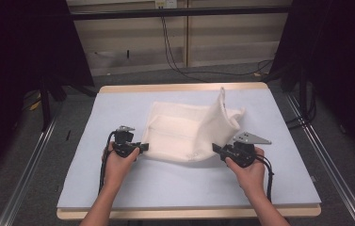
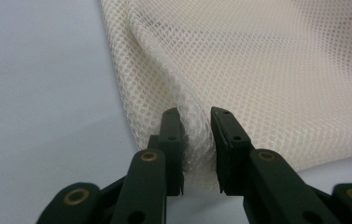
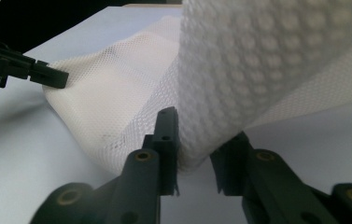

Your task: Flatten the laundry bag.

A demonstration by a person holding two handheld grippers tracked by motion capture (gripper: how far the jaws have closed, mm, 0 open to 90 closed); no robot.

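Observation:
A white mesh laundry bag (image 1: 180, 134) lies on the pale blue mat (image 1: 165, 183) at mid-table. My left gripper (image 1: 143, 147) is at the bag's near left corner, and in the left gripper view a crumpled fold of mesh (image 2: 257, 70) is pinched between the jaws (image 2: 196, 135). My right gripper (image 1: 216, 148) is at the near right corner. A loose, rounded fold of mesh (image 3: 267, 56) hangs between its parted jaws (image 3: 194, 140) and does not look squeezed. Above it a flap of the bag (image 1: 222, 101) stands up. The left gripper (image 3: 47, 74) also shows far off in the right gripper view.
The mat covers a wooden tabletop (image 1: 180, 87) whose edges show at the front and back. Metal rails (image 1: 29, 169) run along both sides on the floor. Cables (image 1: 175, 61) trail on the floor beyond the table, and dark curtains (image 1: 20, 47) hang at left and right.

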